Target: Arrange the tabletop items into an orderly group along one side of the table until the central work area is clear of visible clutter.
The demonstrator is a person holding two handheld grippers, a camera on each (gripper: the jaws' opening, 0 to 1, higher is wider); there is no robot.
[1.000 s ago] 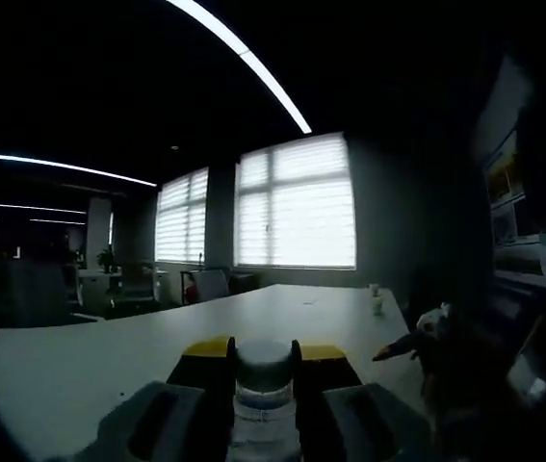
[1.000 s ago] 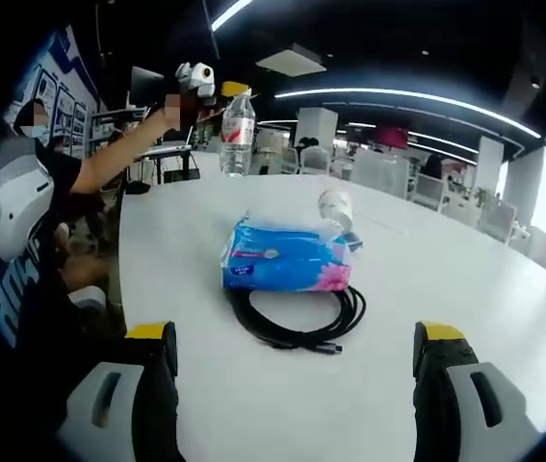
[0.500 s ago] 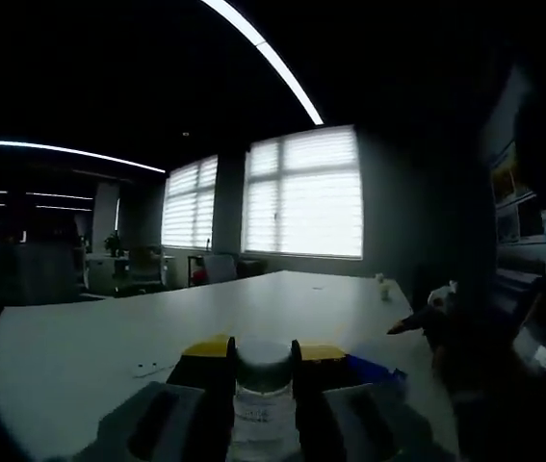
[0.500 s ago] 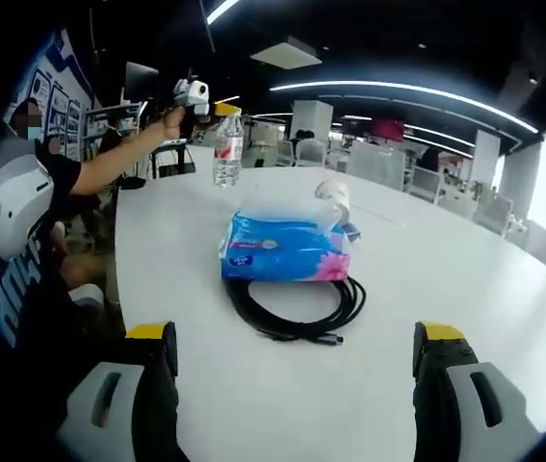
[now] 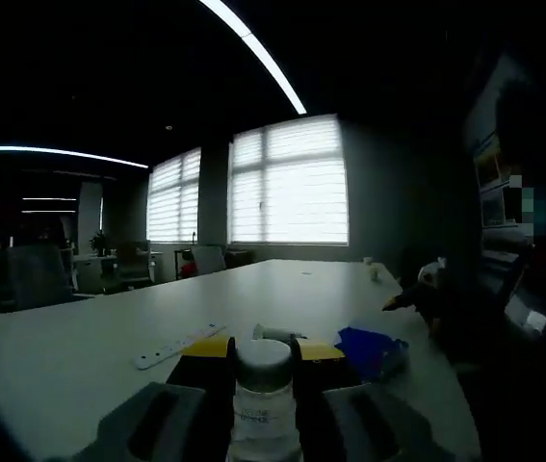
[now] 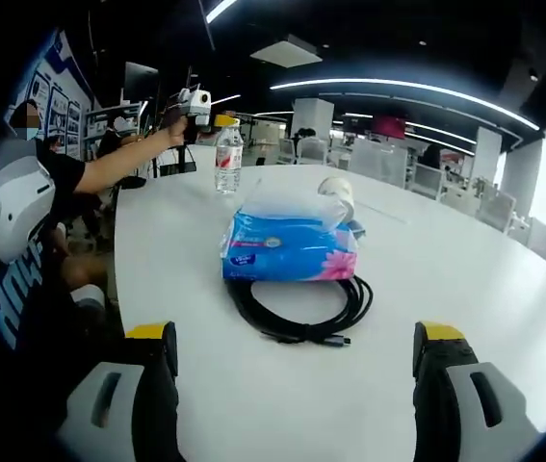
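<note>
The person's arm (image 6: 118,164) reaches far out over the table (image 6: 446,279). The left gripper (image 5: 263,348) pinches a bottle (image 6: 227,159) by its cap. The right gripper (image 6: 292,361) is spread wide, holding nothing.

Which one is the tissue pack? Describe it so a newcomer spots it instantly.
On the white table, ahead of the open right gripper, lies a coiled black cable. The tissue pack sits at its far edge: the soft blue-and-pink packet, unlike the clear water bottle farther off.
</note>
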